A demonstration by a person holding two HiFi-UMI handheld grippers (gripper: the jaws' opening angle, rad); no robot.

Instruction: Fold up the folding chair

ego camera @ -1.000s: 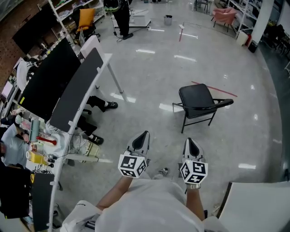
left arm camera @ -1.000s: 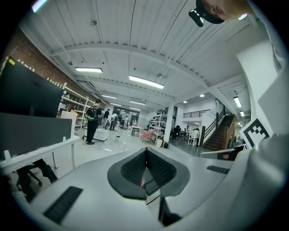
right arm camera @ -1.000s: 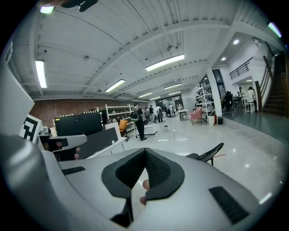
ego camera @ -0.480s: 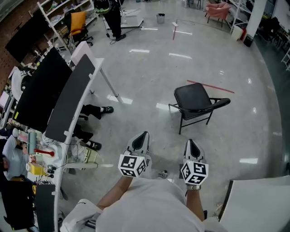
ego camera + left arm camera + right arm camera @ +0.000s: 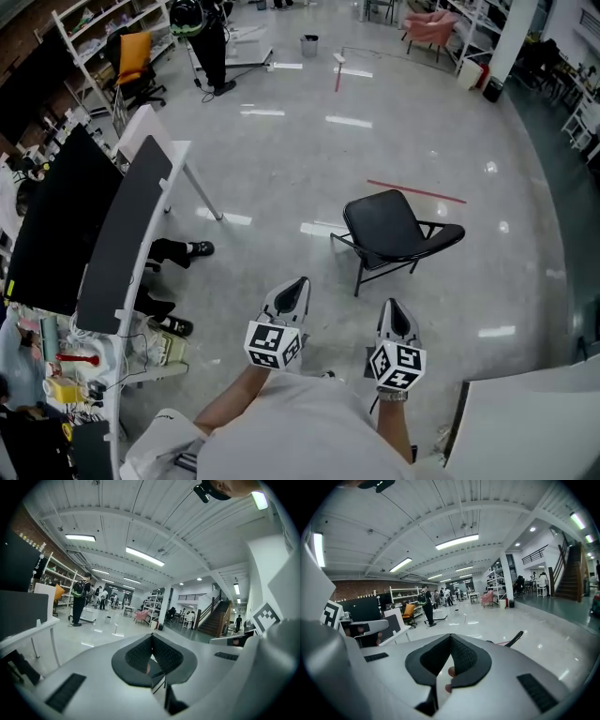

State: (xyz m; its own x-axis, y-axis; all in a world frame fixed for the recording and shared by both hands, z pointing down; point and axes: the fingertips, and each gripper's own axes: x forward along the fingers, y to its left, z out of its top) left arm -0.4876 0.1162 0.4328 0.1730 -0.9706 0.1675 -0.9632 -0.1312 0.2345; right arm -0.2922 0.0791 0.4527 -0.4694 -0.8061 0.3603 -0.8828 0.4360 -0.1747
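A black folding chair (image 5: 389,230) stands unfolded on the shiny grey floor, ahead of both grippers in the head view. Its backrest edge (image 5: 516,638) pokes up past the right gripper's jaws in the right gripper view. Parts of its legs (image 5: 161,682) show below the left gripper's jaws in the left gripper view. My left gripper (image 5: 300,284) is shut and empty, short of the chair's front left. My right gripper (image 5: 393,307) is shut and empty too, just short of the chair's front legs. Neither touches the chair.
A long desk with dark panels (image 5: 127,220) and clutter runs along the left; someone's legs (image 5: 178,251) stick out beneath it. A pale table corner (image 5: 525,412) sits at the lower right. A standing person (image 5: 208,42) and an orange chair (image 5: 131,56) are far back left.
The chair has come nearer and lower in the head view as both grippers advanced toward it. The desk has slid leftward. Both grippers' jaws stay shut.
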